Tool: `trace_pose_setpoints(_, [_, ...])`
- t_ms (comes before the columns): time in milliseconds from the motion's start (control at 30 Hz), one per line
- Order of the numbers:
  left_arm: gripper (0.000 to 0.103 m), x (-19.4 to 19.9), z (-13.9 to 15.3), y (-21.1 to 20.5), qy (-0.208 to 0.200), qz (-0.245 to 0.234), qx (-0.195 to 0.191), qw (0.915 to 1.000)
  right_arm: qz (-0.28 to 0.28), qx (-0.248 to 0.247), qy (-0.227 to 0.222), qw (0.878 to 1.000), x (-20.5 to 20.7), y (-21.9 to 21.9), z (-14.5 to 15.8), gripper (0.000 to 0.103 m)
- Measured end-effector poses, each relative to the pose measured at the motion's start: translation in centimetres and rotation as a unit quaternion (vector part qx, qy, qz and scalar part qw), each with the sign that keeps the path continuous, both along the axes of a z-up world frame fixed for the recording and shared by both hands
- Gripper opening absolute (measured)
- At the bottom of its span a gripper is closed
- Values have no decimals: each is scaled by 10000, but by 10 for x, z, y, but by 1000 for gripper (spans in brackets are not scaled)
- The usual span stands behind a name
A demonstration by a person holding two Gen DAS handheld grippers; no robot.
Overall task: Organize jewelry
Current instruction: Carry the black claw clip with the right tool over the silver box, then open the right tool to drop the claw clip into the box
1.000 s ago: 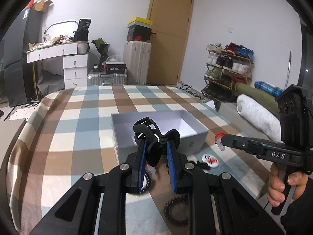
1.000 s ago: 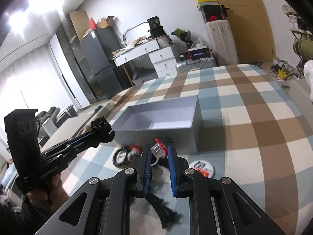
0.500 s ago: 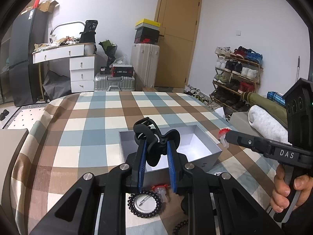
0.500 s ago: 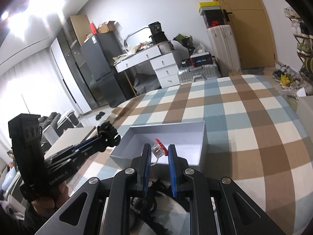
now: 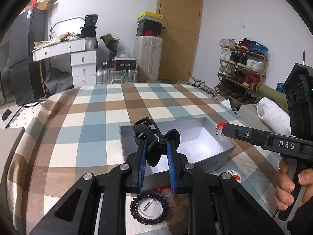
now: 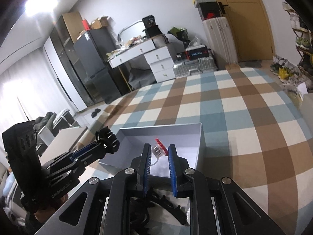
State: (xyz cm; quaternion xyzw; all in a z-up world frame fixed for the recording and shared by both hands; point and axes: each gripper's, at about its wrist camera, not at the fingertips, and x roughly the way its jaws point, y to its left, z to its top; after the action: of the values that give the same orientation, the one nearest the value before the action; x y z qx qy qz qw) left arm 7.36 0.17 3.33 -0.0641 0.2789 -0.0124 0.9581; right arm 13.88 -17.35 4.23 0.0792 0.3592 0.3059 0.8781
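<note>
Checked cloth in blue, brown and cream covers the bed (image 5: pixel 97 117), and on it sits a shallow grey box (image 5: pixel 225 152) with its top off. Left tongs (image 5: pixel 155 146) are clenched on a black claw hair clip (image 5: pixel 154 139), held in the air over the near left part of the box. Right tongs (image 6: pixel 159 152) grip a small clear clip with a red top (image 6: pixel 159 148), also held above the box's inside, nearer its right end; in the left wrist view that clip (image 5: pixel 220 130) shows at the tip of the right tongs above the box's far right corner. On the cloth just in front of the box lie a black coiled hair tie (image 5: pixel 149 208) ringed around a round pin badge (image 5: pixel 148 207), another small red-and-clear clip (image 5: pixel 167 192) beside it, and a white round badge (image 5: pixel 232 176) near the box's right front corner. Beyond the bed stand a white dresser (image 5: pixel 78 58), suitcases (image 5: pixel 147 56), a wooden door (image 5: pixel 180 29) and a shoe rack (image 5: pixel 240 68).
</note>
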Motion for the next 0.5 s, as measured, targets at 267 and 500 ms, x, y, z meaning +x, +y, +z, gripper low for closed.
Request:
trace_pose_setpoints(267, [15,9,-7,-2,175,11,73,9998,-107,-86,258,9996,12,8,-14,17])
trace_pose_setpoints(500, [15,15,-7,-9,245,-47,225,9994,-112,-107,305,9994,15,11,-15,18])
